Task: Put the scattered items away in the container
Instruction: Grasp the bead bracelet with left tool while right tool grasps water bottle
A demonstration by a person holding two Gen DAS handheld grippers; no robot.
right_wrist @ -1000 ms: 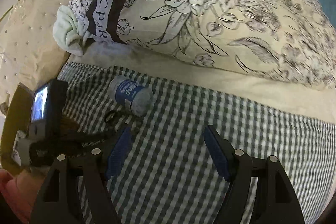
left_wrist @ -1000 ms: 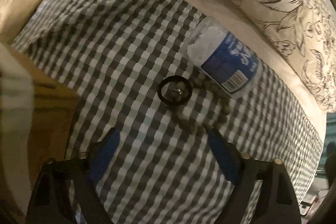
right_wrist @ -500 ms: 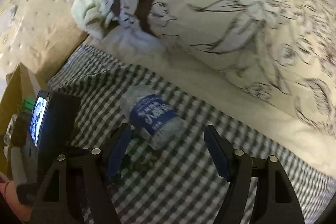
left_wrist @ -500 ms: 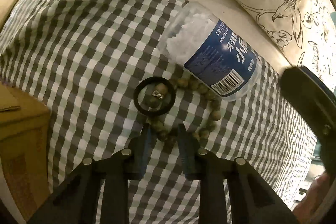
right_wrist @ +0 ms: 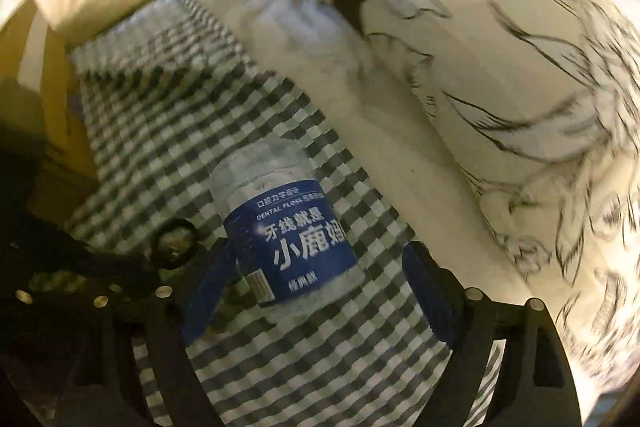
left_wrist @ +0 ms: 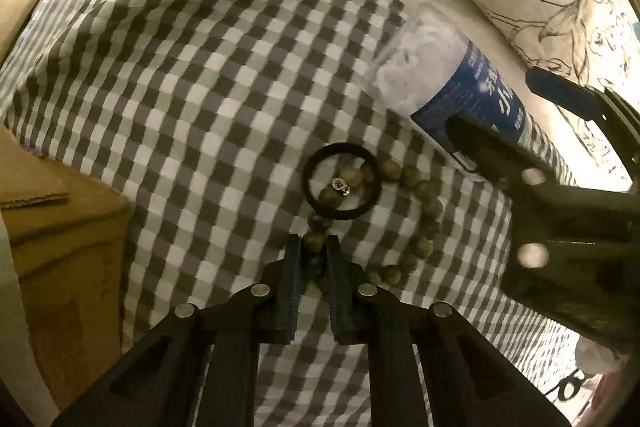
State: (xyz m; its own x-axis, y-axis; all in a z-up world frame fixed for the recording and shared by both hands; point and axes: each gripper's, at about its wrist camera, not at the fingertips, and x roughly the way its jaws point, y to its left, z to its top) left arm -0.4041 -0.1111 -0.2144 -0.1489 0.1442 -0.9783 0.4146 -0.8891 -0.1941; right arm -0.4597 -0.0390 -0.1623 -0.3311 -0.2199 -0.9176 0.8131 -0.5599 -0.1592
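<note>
Both grippers down low over the checked cloth (left_wrist: 192,99)

Left gripper (left_wrist: 314,259) points steeply down, jaws just closed on the olive-green bead bracelet (left_wrist: 424,223) beside the black hair tie (left_wrist: 340,183). Right gripper (right_wrist: 316,291), tilted down, jaws just widening, straddles the lying clear blue-labelled dental floss jar (right_wrist: 288,231), pads not touching.

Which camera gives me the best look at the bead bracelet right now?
Left wrist view: the bead bracelet lies in full loop, its near beads pinched in the left gripper. Right wrist view shows almost none of it; the dental floss jar fills it.
</note>
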